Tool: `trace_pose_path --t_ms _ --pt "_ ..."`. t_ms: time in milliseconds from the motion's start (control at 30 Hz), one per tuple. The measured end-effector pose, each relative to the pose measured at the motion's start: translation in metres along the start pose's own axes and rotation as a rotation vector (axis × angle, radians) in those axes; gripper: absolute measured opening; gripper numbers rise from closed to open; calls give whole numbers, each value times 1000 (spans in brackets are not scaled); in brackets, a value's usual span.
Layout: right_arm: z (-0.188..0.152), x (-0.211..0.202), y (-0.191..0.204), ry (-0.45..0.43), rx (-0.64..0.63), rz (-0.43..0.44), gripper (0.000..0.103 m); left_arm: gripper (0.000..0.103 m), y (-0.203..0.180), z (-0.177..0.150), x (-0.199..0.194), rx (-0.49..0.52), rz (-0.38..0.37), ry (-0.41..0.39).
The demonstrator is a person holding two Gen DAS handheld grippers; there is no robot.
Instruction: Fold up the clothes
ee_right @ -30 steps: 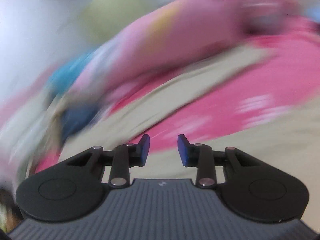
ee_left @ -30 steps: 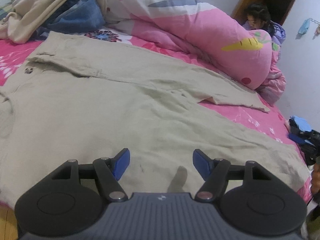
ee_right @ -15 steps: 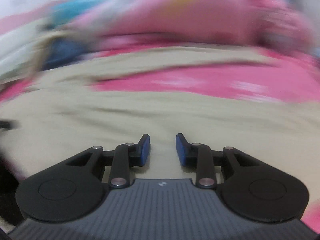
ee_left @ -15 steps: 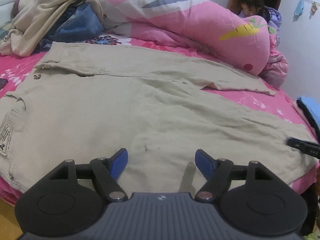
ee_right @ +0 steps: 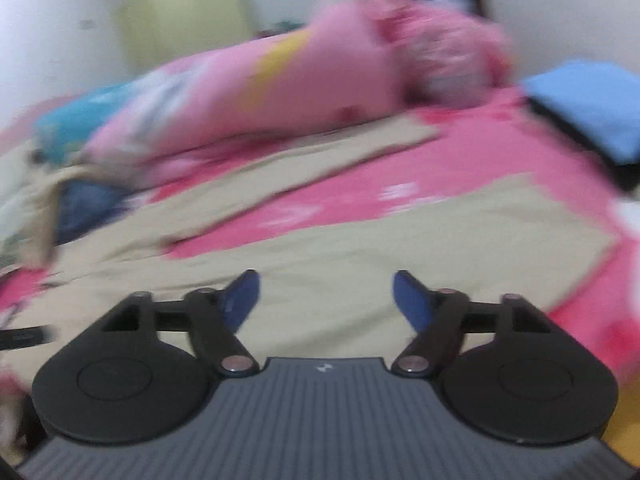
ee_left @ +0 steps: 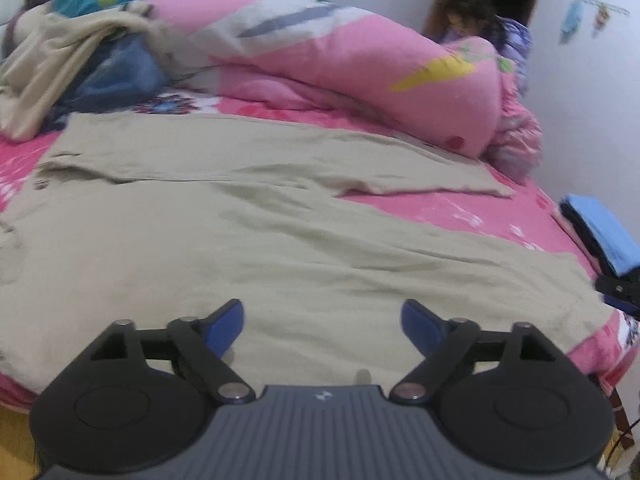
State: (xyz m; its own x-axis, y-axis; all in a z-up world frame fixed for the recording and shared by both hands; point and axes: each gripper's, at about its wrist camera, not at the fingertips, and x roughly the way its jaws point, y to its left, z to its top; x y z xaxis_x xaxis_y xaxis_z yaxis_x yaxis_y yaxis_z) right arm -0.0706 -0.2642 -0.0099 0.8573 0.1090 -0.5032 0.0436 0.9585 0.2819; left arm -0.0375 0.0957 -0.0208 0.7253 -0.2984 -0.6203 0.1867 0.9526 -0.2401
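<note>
Beige trousers (ee_left: 248, 240) lie spread flat across the pink bed (ee_left: 480, 216), legs reaching toward the rolled pink quilt (ee_left: 360, 64). The left claw (ee_left: 322, 322) hangs spread wide above the near leg, gripping nothing. The right claw (ee_right: 326, 294) is likewise spread, empty, over the hem end.

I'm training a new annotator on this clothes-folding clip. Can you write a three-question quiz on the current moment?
1. True or false: the left claw grips the beige trousers.
2. The folded blue cloth lies: A) beside the trouser leg ends, B) under the pink duvet.
3. Fill in: both trouser legs lie spread on the ___ bedsheet.

Key: 1 false; 2 A; 3 pink.
</note>
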Motion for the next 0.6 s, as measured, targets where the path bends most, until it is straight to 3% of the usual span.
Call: trace_pose_path --t_ms 133,233,367,433,600 --pt "-8 24 40 84 -49 21 79 93 -28 -1 20 -27 8 58" --pt "-12 26 47 121 -40 25 85 95 -39 -3 28 -40 16 98" --pt "-18 15 53 145 -30 -6 90 102 -48 -5 24 -4 36 76" --pt "-23 8 57 151 -31 -17 97 103 -51 -6 20 11 21 68" --pt "-28 6 69 144 -56 -19 101 103 -61 -8 15 35 31 70"
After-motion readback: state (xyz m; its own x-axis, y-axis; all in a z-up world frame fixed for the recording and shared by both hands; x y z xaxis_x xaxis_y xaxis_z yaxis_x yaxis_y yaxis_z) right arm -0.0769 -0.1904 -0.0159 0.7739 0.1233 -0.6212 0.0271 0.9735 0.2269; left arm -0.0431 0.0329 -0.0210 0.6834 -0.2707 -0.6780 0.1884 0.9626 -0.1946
